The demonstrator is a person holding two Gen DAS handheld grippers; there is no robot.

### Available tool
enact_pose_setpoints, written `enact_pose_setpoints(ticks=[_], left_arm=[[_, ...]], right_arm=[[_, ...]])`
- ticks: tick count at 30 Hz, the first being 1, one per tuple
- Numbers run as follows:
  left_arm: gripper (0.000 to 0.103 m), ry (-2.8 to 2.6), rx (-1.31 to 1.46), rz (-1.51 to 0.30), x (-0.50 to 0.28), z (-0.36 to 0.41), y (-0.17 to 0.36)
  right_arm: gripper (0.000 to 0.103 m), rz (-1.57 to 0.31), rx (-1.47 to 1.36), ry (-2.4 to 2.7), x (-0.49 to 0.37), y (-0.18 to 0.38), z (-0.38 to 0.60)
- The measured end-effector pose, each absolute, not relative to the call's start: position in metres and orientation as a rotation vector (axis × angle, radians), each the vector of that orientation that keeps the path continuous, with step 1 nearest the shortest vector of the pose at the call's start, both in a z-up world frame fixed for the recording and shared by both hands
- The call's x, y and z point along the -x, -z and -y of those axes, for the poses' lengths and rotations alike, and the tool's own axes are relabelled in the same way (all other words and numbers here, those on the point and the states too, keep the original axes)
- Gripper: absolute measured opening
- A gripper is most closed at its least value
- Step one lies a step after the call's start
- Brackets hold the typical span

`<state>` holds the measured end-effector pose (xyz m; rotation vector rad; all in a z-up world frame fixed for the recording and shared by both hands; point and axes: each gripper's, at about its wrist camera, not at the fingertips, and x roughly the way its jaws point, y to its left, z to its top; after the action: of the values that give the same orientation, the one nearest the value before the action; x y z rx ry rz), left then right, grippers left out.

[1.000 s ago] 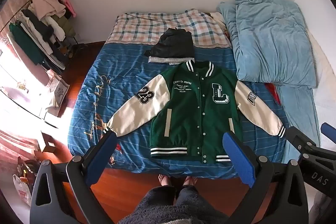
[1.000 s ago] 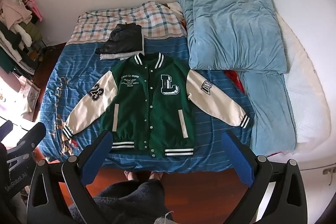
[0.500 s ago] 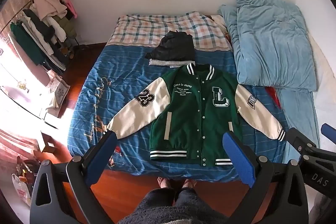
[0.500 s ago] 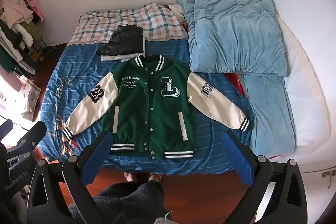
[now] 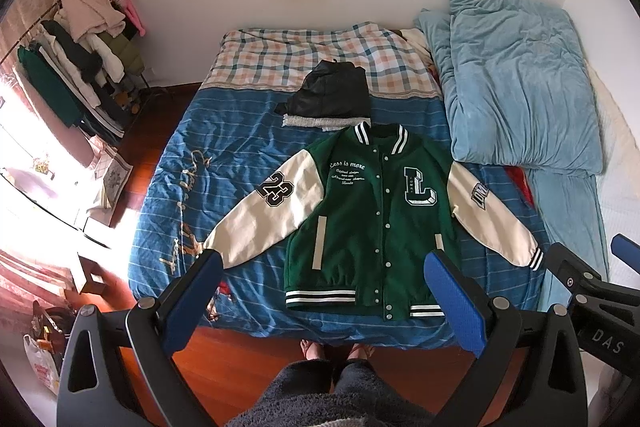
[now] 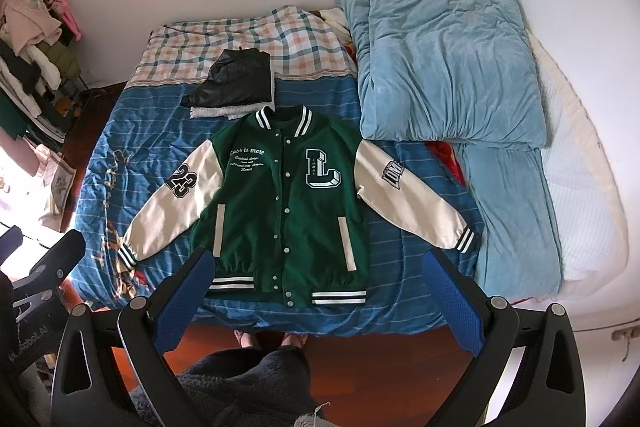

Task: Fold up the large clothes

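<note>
The green snap-front jacket with cream sleeves lies flat, face up, on the blue striped bed. My left claw and right claw hang wide open, holding nothing. I should grab one cuff first and lay that sleeve flat across the chest.

Jacket flat (snapped shut) on bed

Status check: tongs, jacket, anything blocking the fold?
Both tongs, left and right, open, empty, above the bed edge. Green varsity jacket flat, face up, sleeves spread, unfolded. Folded black garment lies just past collar.
</note>
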<state>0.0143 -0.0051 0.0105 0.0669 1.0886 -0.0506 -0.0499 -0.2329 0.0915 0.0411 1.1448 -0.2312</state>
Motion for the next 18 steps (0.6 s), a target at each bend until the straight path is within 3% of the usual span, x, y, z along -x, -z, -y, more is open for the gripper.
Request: enact_pose_setpoints(ticks=[18], left_arm=[[0.103,0.051,-0.071,-1.092,-0.019,0.013,-0.011]], right_arm=[[0.103,-1.15,-0.045,0.23,0.05,-0.095,0.232]])
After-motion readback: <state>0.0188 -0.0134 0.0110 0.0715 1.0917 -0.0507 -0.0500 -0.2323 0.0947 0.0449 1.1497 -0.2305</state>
